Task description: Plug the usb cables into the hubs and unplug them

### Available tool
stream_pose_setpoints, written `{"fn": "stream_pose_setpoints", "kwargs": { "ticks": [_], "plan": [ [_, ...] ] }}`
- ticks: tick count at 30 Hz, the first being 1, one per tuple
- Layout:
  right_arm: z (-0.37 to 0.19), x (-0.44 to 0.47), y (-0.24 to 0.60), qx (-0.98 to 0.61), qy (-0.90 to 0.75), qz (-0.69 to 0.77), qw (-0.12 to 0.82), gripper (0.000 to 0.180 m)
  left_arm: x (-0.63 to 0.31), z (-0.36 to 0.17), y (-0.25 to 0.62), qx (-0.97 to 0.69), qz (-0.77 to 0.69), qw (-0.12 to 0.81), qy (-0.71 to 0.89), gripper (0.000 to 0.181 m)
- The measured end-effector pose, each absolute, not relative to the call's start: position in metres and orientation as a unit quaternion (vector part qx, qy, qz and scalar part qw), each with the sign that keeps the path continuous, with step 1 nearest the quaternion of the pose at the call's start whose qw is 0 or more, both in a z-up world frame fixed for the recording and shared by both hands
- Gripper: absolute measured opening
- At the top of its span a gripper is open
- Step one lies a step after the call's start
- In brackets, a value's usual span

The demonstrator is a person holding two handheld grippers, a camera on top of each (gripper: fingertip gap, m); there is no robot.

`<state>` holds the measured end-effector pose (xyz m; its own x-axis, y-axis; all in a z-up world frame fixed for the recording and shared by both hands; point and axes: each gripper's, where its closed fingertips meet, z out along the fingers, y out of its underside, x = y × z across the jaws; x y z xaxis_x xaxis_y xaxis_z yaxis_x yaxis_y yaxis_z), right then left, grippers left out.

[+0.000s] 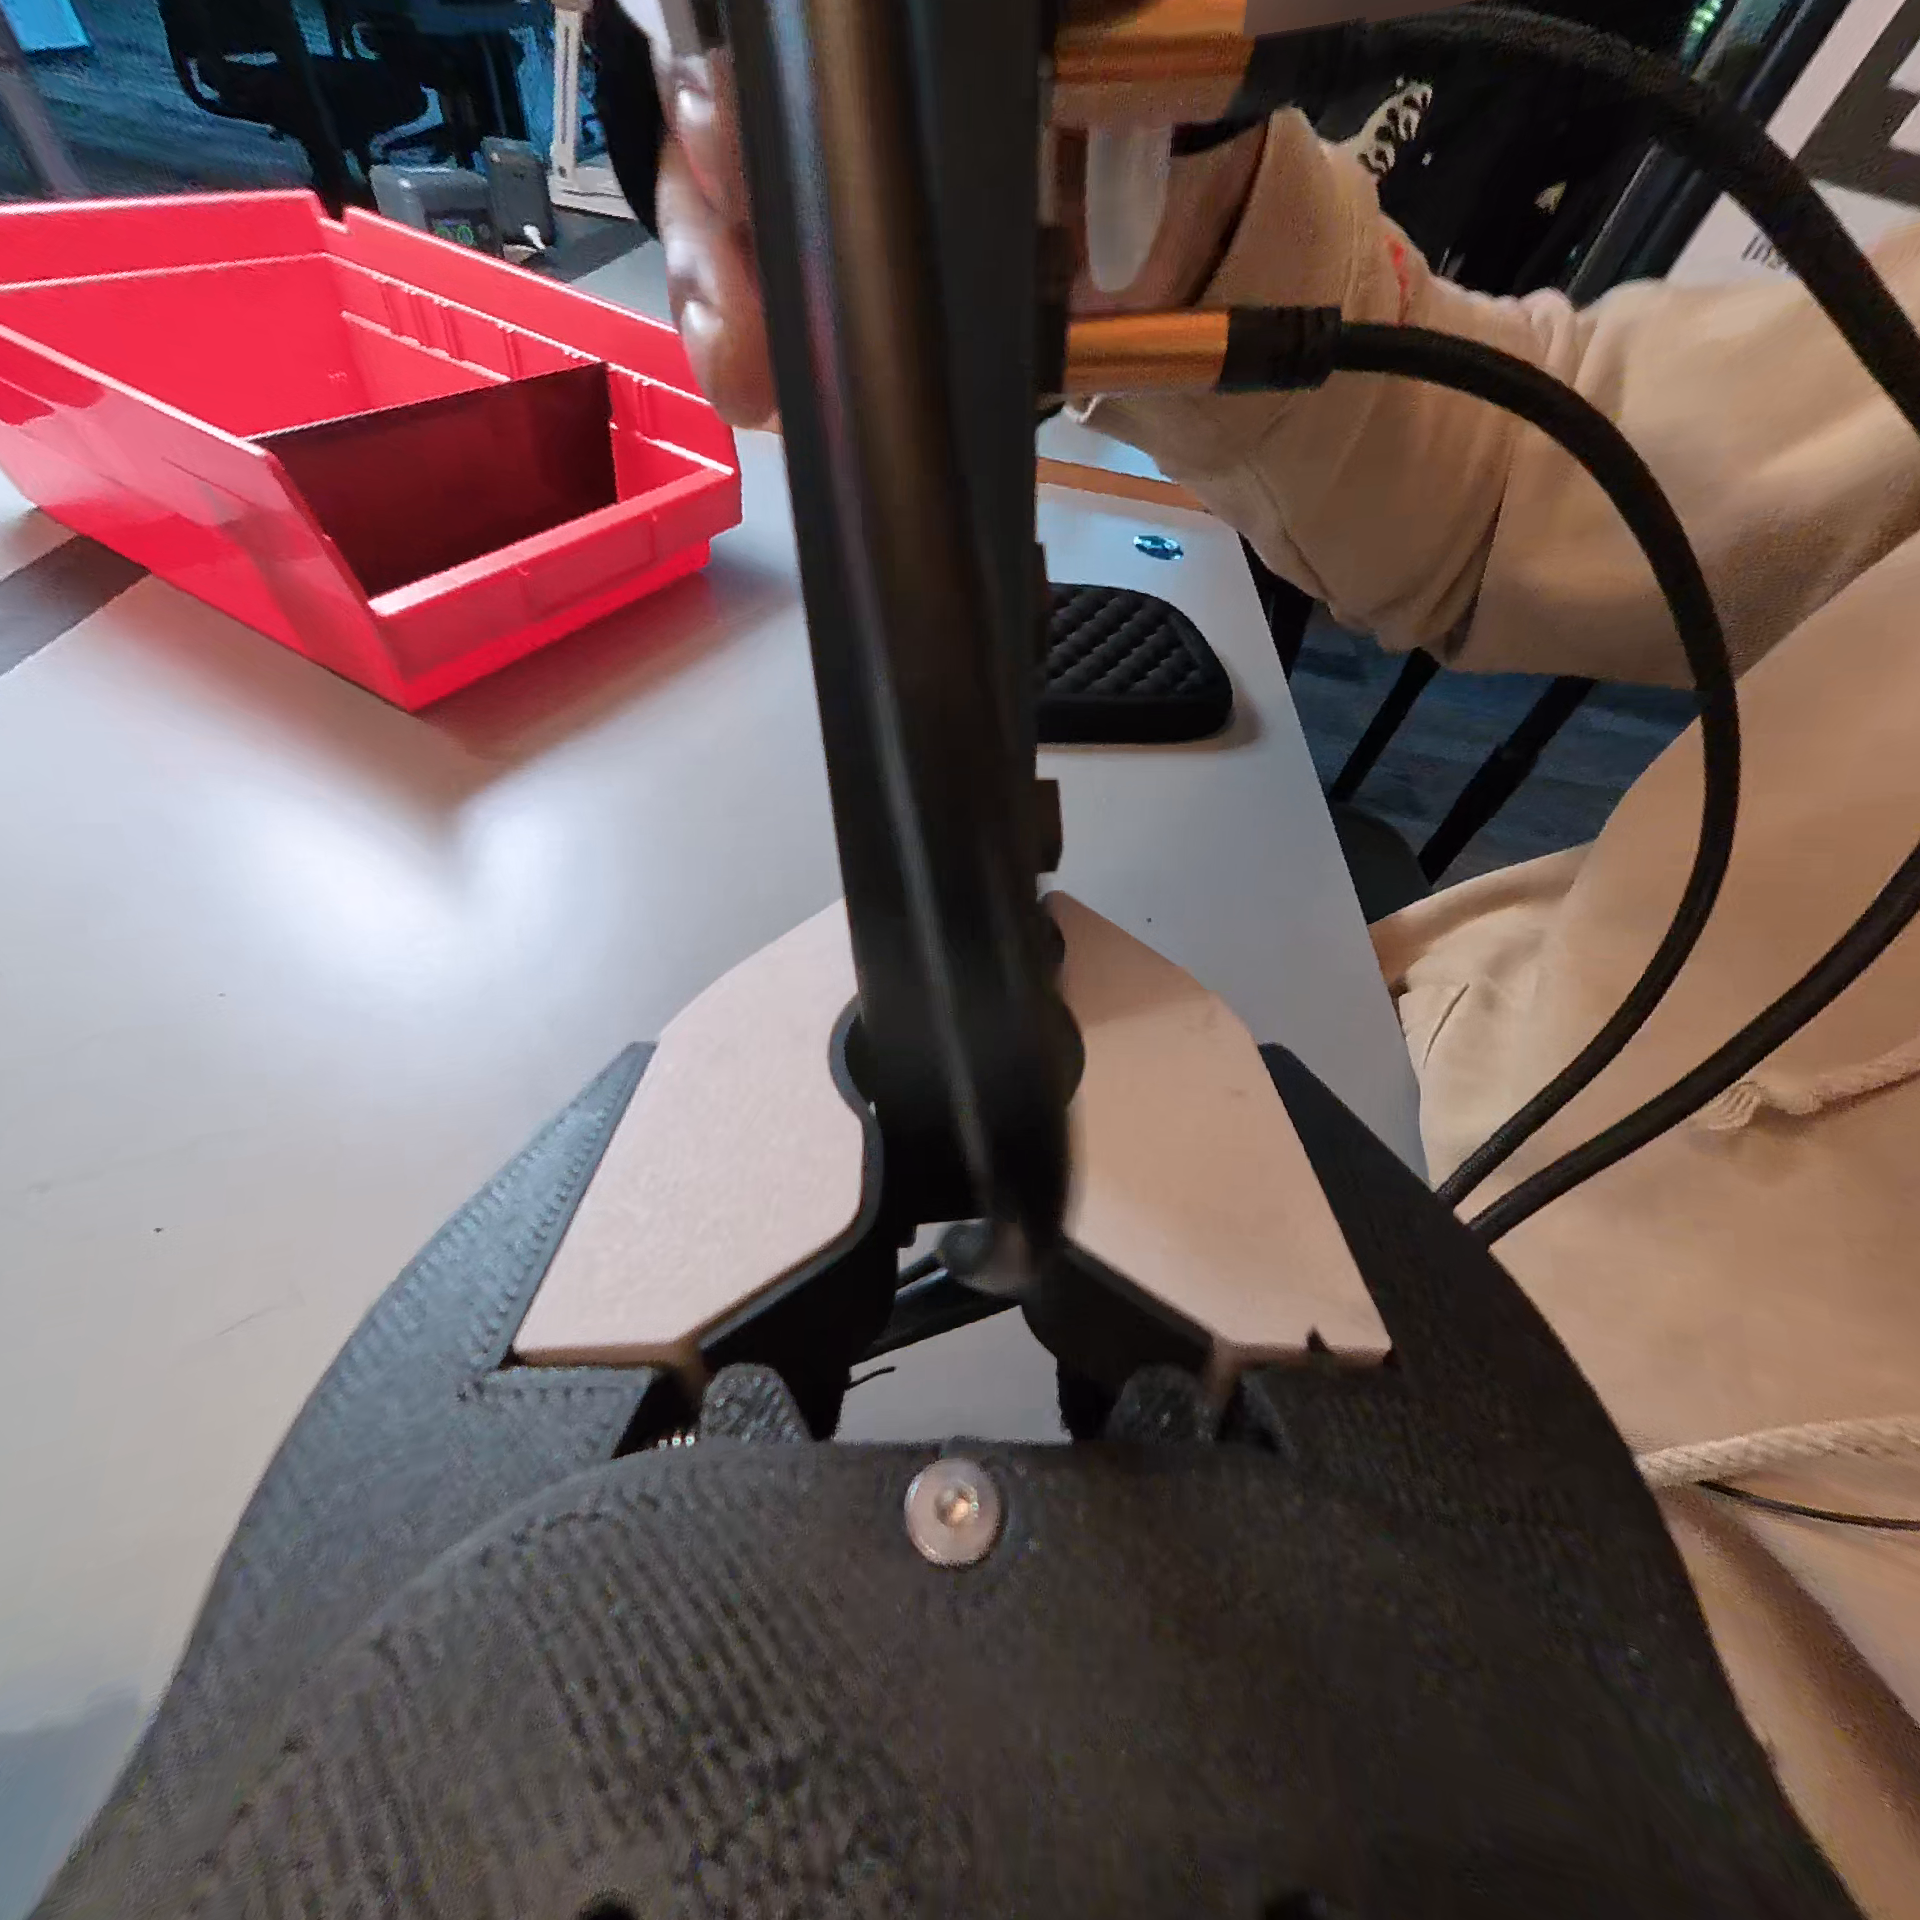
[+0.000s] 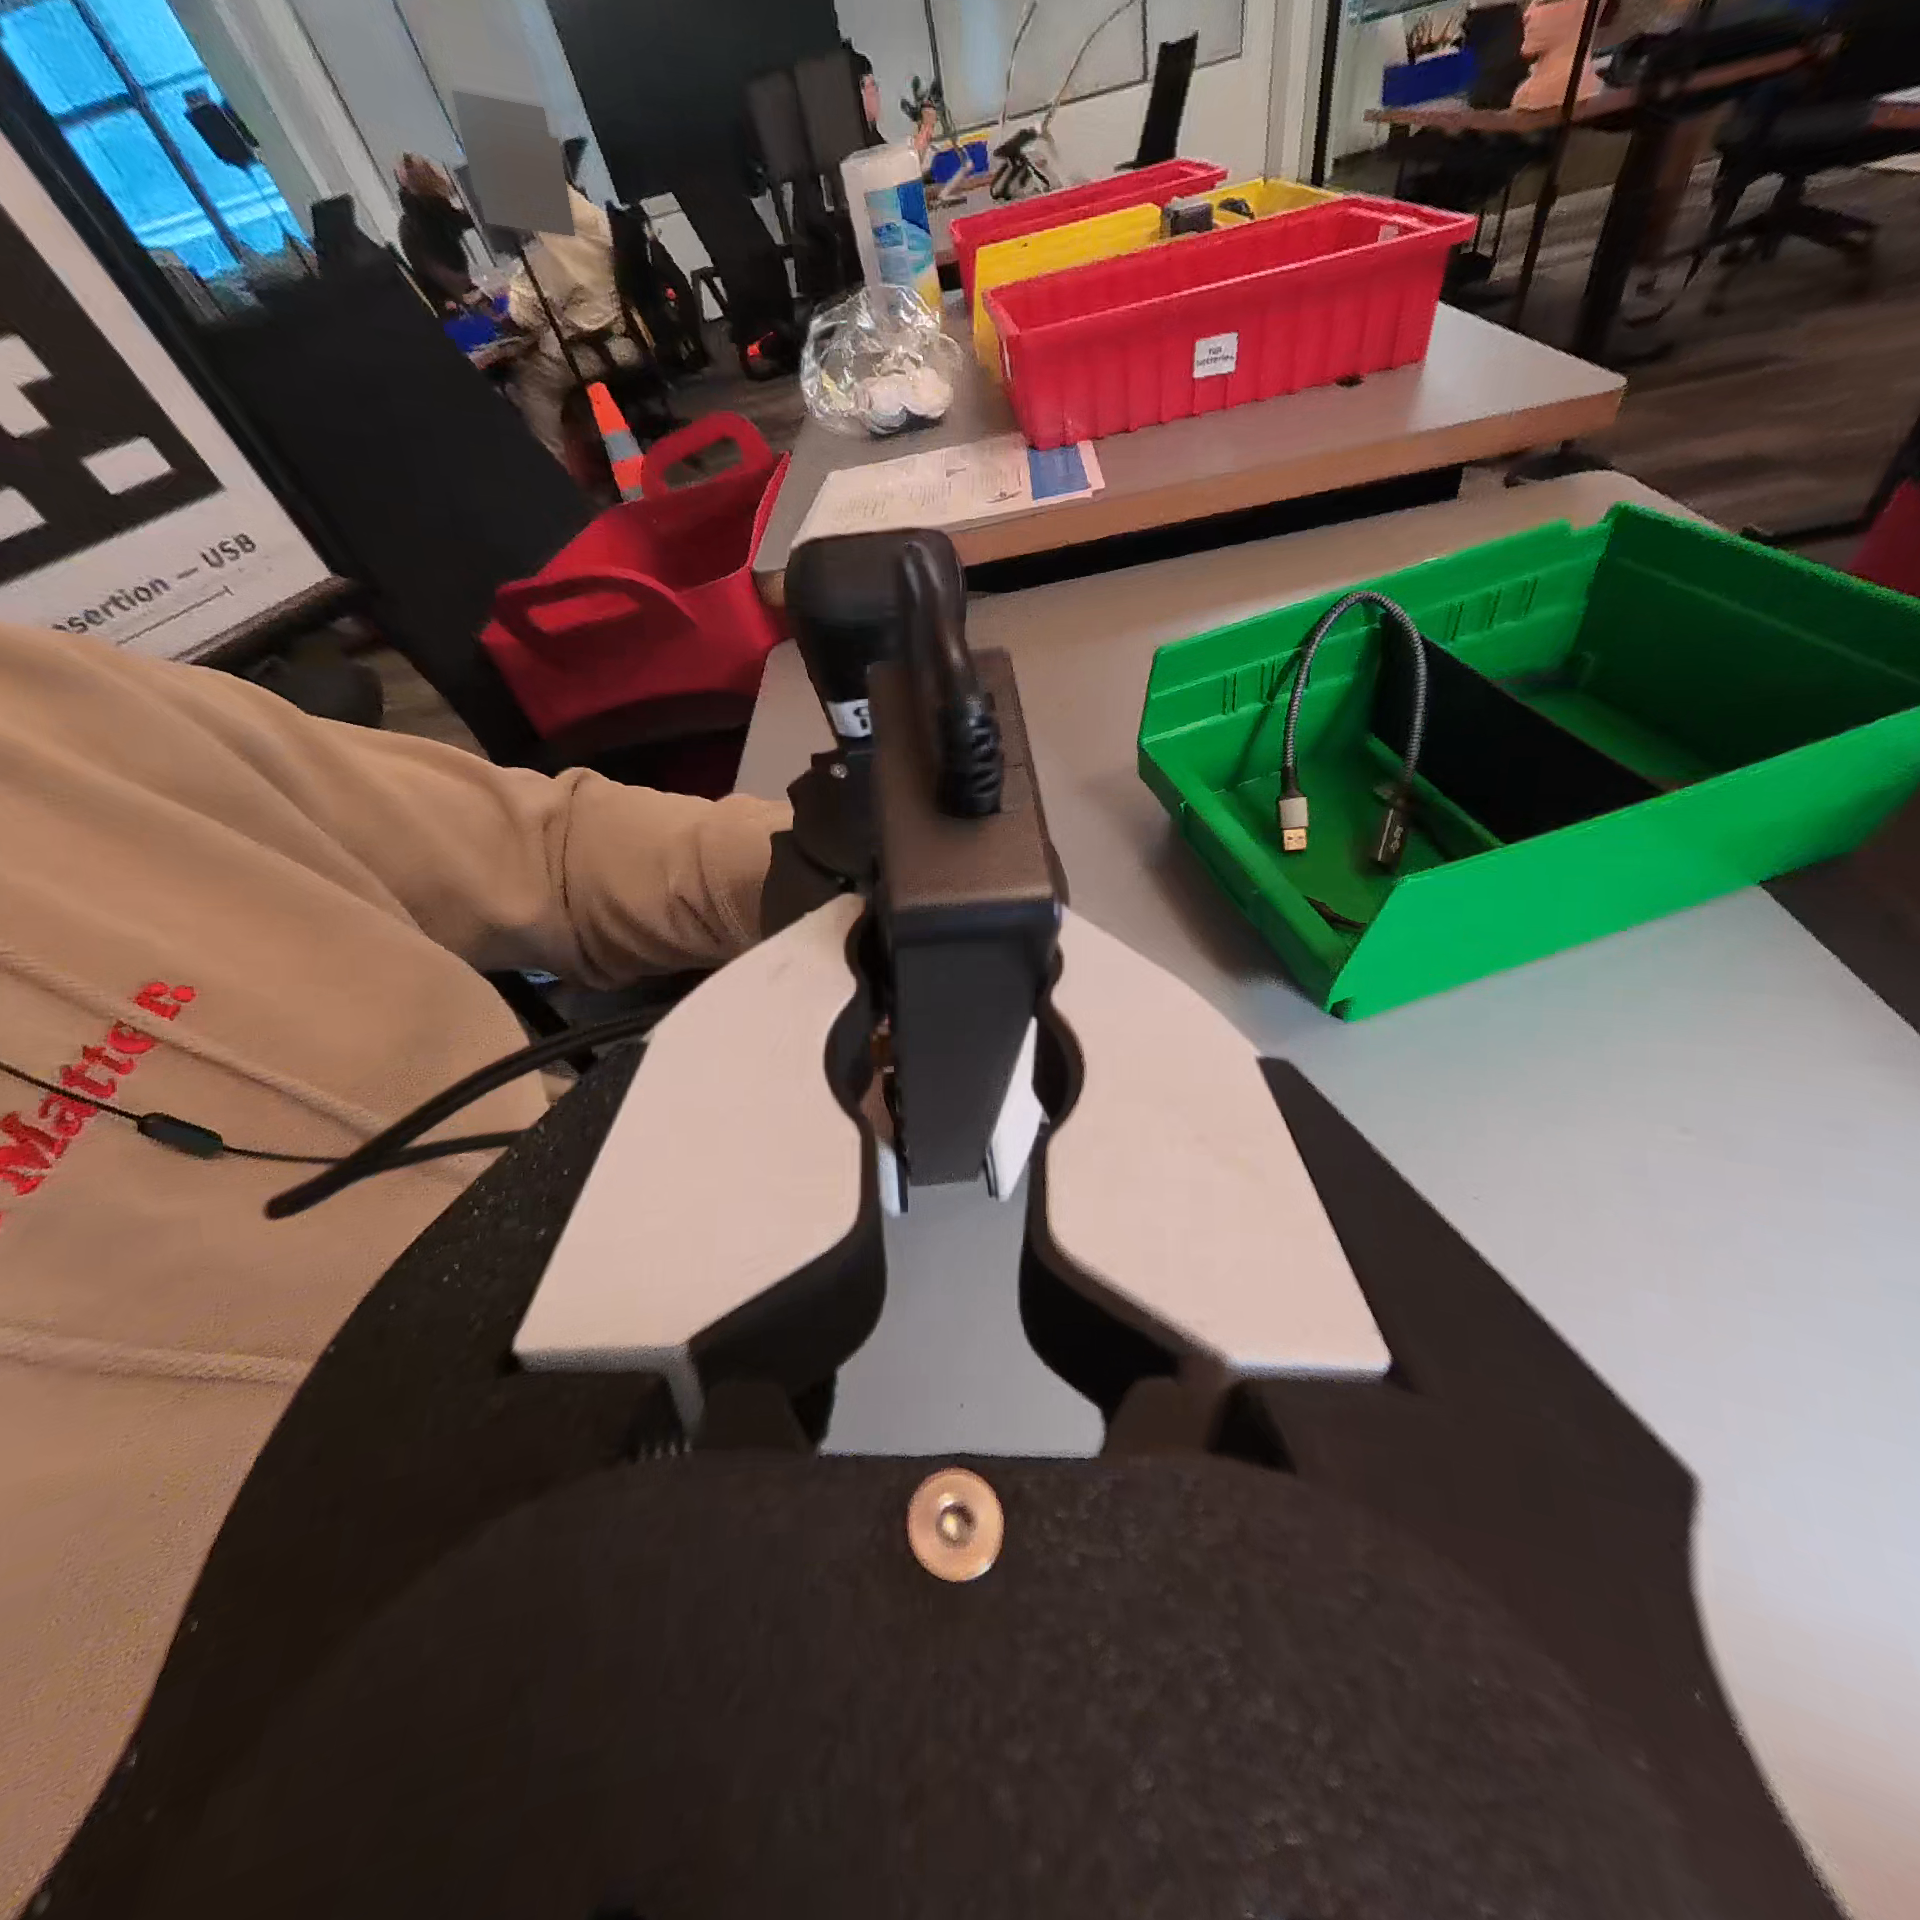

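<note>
A flat black rectangular USB hub (image 2: 961, 997) is clamped edge-on between the nearly closed pads of the right tool (image 2: 956, 1039), held above the pale grey desk (image 2: 1558, 1195). Its thick black cable (image 1: 935, 831) is pinched in the left tool (image 1: 961, 1091), whose pads are drawn close together. A braided grey USB cable (image 2: 1351, 717) is seen lying in the green plastic bin (image 2: 1558, 914), with a red plastic bin (image 1: 343, 436) set on the desk's other side.

Bare desk (image 2: 1558, 1195) lies ahead of me; the green bin (image 2: 1621, 914) blocks its far edge, the red bin (image 1: 343, 582) the opposite side.
</note>
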<state>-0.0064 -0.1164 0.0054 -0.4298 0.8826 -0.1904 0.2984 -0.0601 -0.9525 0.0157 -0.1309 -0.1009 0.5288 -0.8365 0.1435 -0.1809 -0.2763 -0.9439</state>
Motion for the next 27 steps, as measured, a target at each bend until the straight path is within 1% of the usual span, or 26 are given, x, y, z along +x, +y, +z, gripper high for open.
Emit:
{"fn": "stream_pose_setpoints", "kwargs": {
  "ticks": [6, 7, 9, 13, 17, 19, 23, 27],
  "plan": [
    [0.006, -0.004, -0.122, -0.453, -0.680, 0.506, 0.276, 0.024, 0.019, -0.099, -0.132, -0.702, -0.357, 0.510, 0.345, 0.028],
    [0.008, -0.003, -0.122, -0.452, -0.691, 0.489, 0.281, 0.024, 0.019, -0.096, -0.132, -0.697, -0.368, 0.513, 0.340, 0.031],
    [0.016, 0.003, -0.120, -0.447, -0.710, 0.459, 0.292, 0.024, 0.013, -0.090, -0.130, -0.691, -0.370, 0.527, 0.329, 0.047],
    [0.051, 0.020, -0.105, -0.452, -0.705, 0.439, 0.325, 0.025, -0.015, -0.075, -0.121, -0.682, -0.322, 0.581, 0.306, 0.055],
    [0.099, 0.044, -0.068, -0.477, -0.671, 0.423, 0.378, 0.025, -0.060, -0.050, -0.108, -0.666, -0.281, 0.652, 0.231, 0.054],
    [0.121, 0.058, -0.046, -0.493, -0.650, 0.413, 0.404, 0.025, -0.078, -0.043, -0.105, -0.661, -0.276, 0.669, 0.198, 0.053],
    [0.153, 0.083, 0.012, -0.531, -0.616, 0.347, 0.466, 0.024, -0.089, -0.044, -0.102, -0.663, -0.259, 0.679, 0.184, 0.049],
    [0.169, 0.101, 0.077, -0.575, -0.567, 0.297, 0.510, 0.025, -0.076, -0.057, -0.099, -0.676, -0.254, 0.661, 0.203, 0.048]
  ]
}}
